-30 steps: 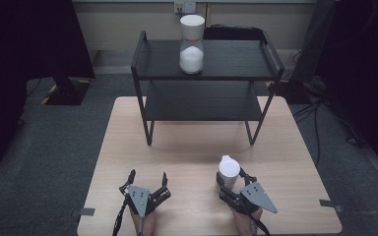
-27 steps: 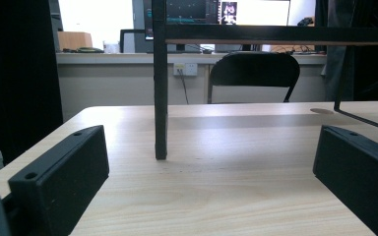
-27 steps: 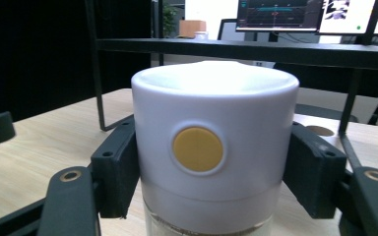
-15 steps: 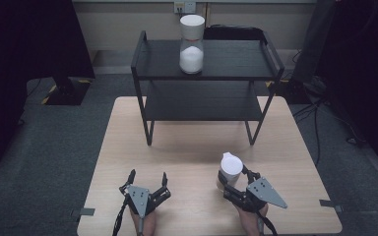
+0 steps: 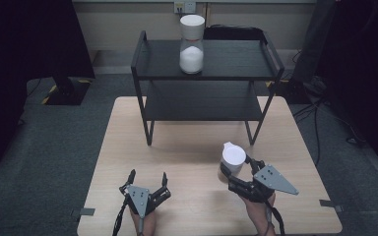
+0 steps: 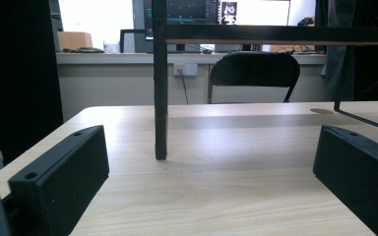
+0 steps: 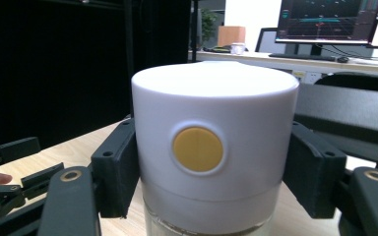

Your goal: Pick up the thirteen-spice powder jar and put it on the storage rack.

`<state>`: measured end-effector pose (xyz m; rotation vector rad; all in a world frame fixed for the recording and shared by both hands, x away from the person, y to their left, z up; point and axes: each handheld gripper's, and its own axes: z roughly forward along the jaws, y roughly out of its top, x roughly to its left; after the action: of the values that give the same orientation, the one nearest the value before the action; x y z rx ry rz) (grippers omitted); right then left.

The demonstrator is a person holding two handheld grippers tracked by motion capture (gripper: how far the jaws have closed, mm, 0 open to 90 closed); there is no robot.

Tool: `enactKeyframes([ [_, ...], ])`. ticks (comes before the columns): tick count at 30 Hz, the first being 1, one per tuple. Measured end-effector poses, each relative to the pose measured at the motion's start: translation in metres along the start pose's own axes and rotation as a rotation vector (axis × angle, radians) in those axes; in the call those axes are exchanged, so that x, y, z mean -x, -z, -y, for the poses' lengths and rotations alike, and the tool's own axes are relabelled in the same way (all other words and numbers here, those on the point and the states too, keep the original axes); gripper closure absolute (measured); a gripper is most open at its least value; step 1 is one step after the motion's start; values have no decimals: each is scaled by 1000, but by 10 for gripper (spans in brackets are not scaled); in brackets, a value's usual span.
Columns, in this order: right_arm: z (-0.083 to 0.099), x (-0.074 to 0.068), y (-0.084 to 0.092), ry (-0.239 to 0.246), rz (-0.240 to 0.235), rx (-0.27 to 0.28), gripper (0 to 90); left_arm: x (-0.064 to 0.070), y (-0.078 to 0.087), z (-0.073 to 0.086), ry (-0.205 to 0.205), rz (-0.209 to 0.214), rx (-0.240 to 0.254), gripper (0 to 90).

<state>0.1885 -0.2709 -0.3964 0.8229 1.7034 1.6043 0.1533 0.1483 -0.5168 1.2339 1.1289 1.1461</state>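
Note:
My right gripper (image 5: pixel 236 169) is shut on a white-capped jar (image 5: pixel 233 156) and holds it upright above the table's front right. In the right gripper view the jar (image 7: pixel 211 123) has a yellow round button on its white cap and a glass body below, and both black pads press on its sides. A second jar (image 5: pixel 192 46), with a white cap and white contents, stands on the top of the black shelf (image 5: pixel 236 73). My left gripper (image 5: pixel 148 175) rests open at the table's front left, its jaws wide apart with nothing between them (image 6: pixel 211 182).
The black two-tier shelf stands across the back half of the wooden table (image 5: pixel 192 147); one of its legs (image 6: pixel 160 98) rises straight ahead of the left gripper. A black chair (image 6: pixel 253 73) and monitors stand beyond the table. Dark floor surrounds the table.
My right gripper has lifted the white-capped jar off the table and drifted slightly right. The left gripper has stayed where it was.

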Motion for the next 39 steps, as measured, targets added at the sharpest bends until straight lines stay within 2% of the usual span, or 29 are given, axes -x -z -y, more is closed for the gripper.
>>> enactKeyframes([
  [10, -34, 28, -4, 9, -53, 26, 298, 0, 0, 0, 0, 0, 0, 0],
  [19, -79, 53, -26, 45, -76, 45, 298, 0, 0, 0, 0, 0, 0, 0],
  [23, -101, 63, -37, 45, -91, 59, 298, 0, 0, 0, 0, 0, 0, 0],
  [30, -144, 67, -56, 51, -62, 73, 298, 0, 0, 0, 0, 0, 0, 0],
  [33, -161, 58, -68, 60, 5, 78, 299, 0, 0, 0, 0, 0, 0, 0],
  [39, -189, 56, -96, 40, 70, 92, 299, 0, 0, 0, 0, 0, 0, 0],
])
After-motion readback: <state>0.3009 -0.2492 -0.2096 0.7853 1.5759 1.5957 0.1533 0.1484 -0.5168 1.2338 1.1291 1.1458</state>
